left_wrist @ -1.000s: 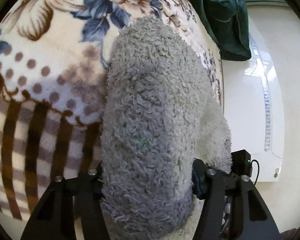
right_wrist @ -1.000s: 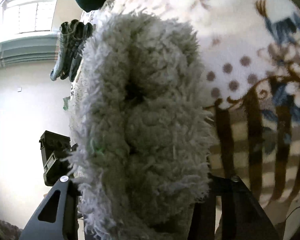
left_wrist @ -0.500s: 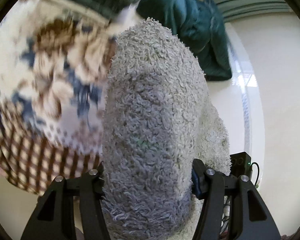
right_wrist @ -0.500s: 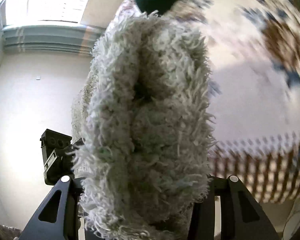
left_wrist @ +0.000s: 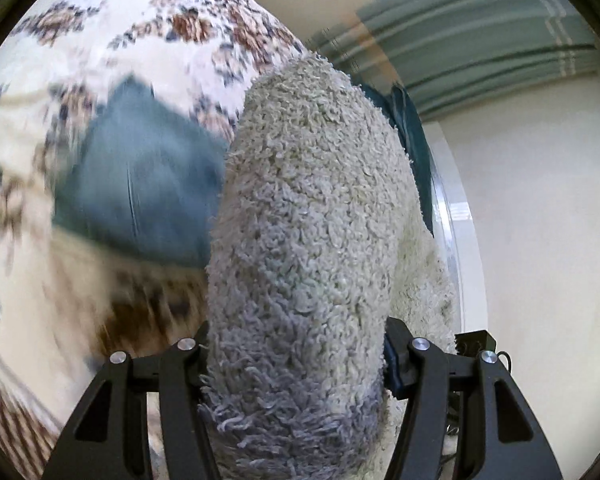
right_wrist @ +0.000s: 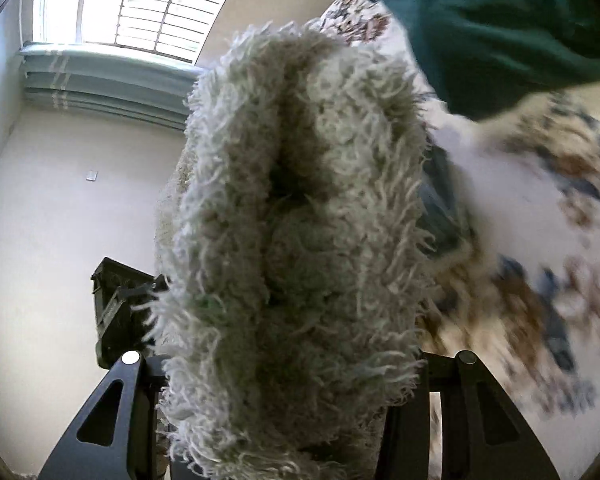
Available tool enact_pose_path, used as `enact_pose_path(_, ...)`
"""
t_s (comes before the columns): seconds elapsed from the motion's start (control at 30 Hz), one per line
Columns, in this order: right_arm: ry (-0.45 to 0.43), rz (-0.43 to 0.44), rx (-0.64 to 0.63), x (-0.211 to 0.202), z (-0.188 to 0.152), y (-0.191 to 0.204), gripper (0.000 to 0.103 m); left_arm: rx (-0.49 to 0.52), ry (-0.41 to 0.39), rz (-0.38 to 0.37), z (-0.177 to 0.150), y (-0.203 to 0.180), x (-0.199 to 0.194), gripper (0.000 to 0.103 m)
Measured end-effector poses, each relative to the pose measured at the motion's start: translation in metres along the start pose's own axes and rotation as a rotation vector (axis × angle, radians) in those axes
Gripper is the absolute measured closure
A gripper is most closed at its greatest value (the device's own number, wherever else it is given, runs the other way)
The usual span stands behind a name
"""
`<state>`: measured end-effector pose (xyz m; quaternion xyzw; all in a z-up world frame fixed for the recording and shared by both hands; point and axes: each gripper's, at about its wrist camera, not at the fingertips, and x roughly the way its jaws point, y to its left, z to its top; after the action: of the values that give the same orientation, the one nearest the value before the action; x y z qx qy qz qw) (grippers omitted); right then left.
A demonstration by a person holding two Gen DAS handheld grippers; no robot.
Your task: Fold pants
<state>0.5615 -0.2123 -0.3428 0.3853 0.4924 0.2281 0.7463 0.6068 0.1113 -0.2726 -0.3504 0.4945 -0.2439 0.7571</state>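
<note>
Left tongs (left_wrist: 300,384): I see both black fingers clamped on a thick bunch of the fuzzy grey pants (left_wrist: 308,240); the fabric fills the whole gap between them and bulges up and away from the camera.
Right tongs (right_wrist: 296,396): I see them gripping the same shaggy garment (right_wrist: 300,240), folded on itself with a dark crease down its middle, pressed between the two fingers.
Pants, position: held up in both tongs, in front of each camera, hiding most of what lies behind; in the left view pale fabric trails off to the right behind the clamped bunch.
Bed cover (left_wrist: 148,40): a cream floral blanket with brown and blue flowers, blurred, to the left in the left view and to the right in the right view.
Blue-grey cloth (left_wrist: 140,184): lies on the blanket, just left of the held pants, blurred.
Dark green garment (right_wrist: 500,28): at the top right of the right view, on the blanket.
Room: cream wall, window (right_wrist: 132,4) at upper left in the right view.
</note>
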Motion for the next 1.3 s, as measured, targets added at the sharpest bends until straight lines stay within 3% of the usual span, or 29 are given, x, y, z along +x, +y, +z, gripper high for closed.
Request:
enact_pose_path(0.13, 0.021, -0.032, -0.016, 0.079, 0.055, -0.001, 0.056, -0.021, 0.003, 0.018, 0.088, 0.051, 0.02, 0.047)
enact_pose_path(0.33, 0.079, -0.155, -0.042, 0.155, 0.09, -0.022, 0.055, -0.065, 0.035, 0.1, 0.149, 0.121, 0.061, 0.047)
enact_pose_path(0.37, 0.091, -0.174, -0.033, 0.161, 0.092, -0.027, 0.053, -0.063, 0.054, 0.141, 0.154, 0.132, 0.07, 0.046)
enact_pose_path(0.4, 0.1, -0.198, -0.019, 0.166, 0.093, -0.033, 0.043, -0.06, 0.071, 0.171, 0.158, 0.141, 0.074, 0.046)
enact_pose_path(0.53, 0.106, -0.283, 0.003, 0.158, 0.083, -0.048, 0.021, -0.024, 0.096, 0.226, 0.153, 0.142, 0.079, 0.04)
enact_pose_path(0.73, 0.076, -0.489, -0.091, 0.127, 0.075, -0.027, 0.011, 0.108, 0.094, 0.368, 0.135, 0.119, 0.062, 0.022)
enact_pose_path(0.83, 0.047, -0.59, -0.141, 0.123, 0.096, 0.004, 0.0, 0.15, 0.074, 0.449, 0.135, 0.117, 0.055, 0.02)
enact_pose_path(0.9, 0.015, -0.656, -0.18, 0.125, 0.112, 0.02, 0.0, 0.179, 0.053, 0.51, 0.131, 0.113, 0.052, 0.018)
enact_pose_path(1.1, -0.1, -0.872, -0.277, 0.078, 0.07, 0.091, 0.0, 0.252, -0.015, 0.673, 0.105, 0.08, 0.031, 0.012)
enact_pose_path(1.17, -0.123, -0.916, -0.28, 0.06, 0.051, 0.112, 0.0, 0.278, -0.03, 0.703, 0.091, 0.065, 0.022, 0.006)
enact_pose_path(1.3, -0.153, -0.933, -0.303, 0.029, 0.021, 0.147, 0.0, 0.312, -0.07, 0.734, 0.064, 0.038, 0.0, 0.005)
